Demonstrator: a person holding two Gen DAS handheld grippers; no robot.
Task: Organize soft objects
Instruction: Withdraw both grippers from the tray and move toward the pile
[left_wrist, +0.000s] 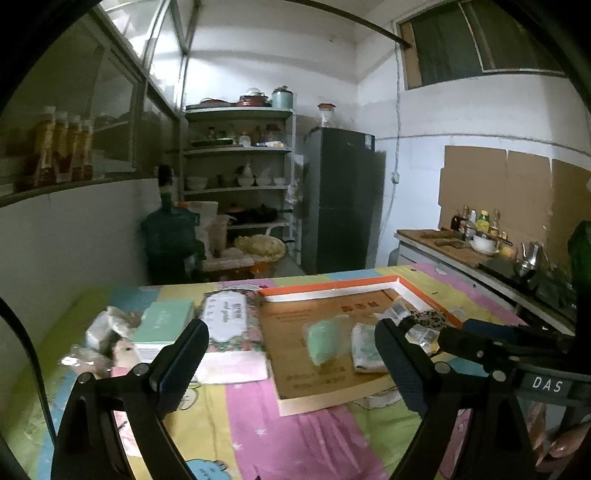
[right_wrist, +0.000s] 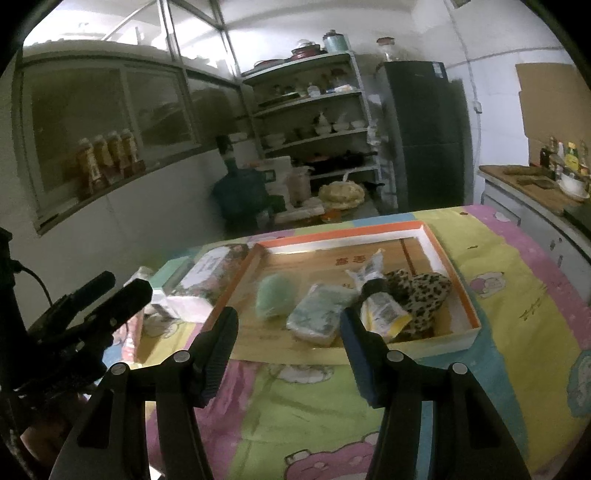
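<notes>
An orange-rimmed shallow box lies on the colourful tablecloth. In it lie a green soft pad, a wrapped pale-green packet, a plastic packet with a yellow label and a leopard-print cloth. My left gripper is open and empty, hovering near the box's left front. My right gripper is open and empty, just before the box's front edge. Left of the box lie a floral packet, a mint box and crumpled wrapped items.
A white tissue packet lies by the box's left edge. Beyond the table stand a shelf rack with dishes, a dark fridge and a water jug. A counter with bottles and a kettle runs along the right.
</notes>
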